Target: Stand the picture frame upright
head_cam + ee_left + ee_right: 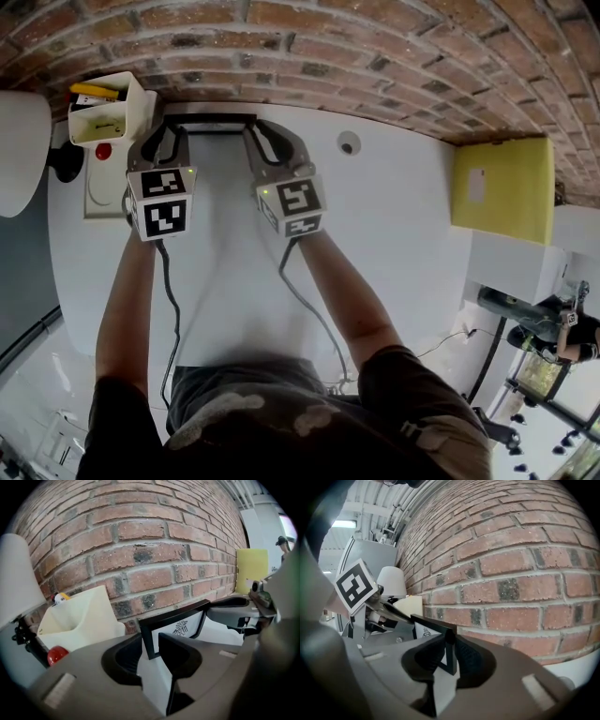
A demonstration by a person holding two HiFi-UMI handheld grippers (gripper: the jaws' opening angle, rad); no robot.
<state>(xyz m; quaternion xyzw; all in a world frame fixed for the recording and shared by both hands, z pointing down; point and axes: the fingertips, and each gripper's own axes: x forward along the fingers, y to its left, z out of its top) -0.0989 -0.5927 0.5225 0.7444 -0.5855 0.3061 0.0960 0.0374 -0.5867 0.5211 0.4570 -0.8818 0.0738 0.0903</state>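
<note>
Forearms reach side by side toward the red brick wall (375,47). The left hand-held gripper (172,127) and the right hand-held gripper (260,129) are each clamped on one side bar of the black rectangular picture frame (211,120), which is upright over the white worktop (394,216), near the bricks. The head view catches only the frame's top edge. The left gripper view shows a small black bird-like emblem (180,627) on its white insert, with no readable words.

Brick wall (375,47) ahead; organizer (133,120) blocks left; table (403,206) open right.
</note>
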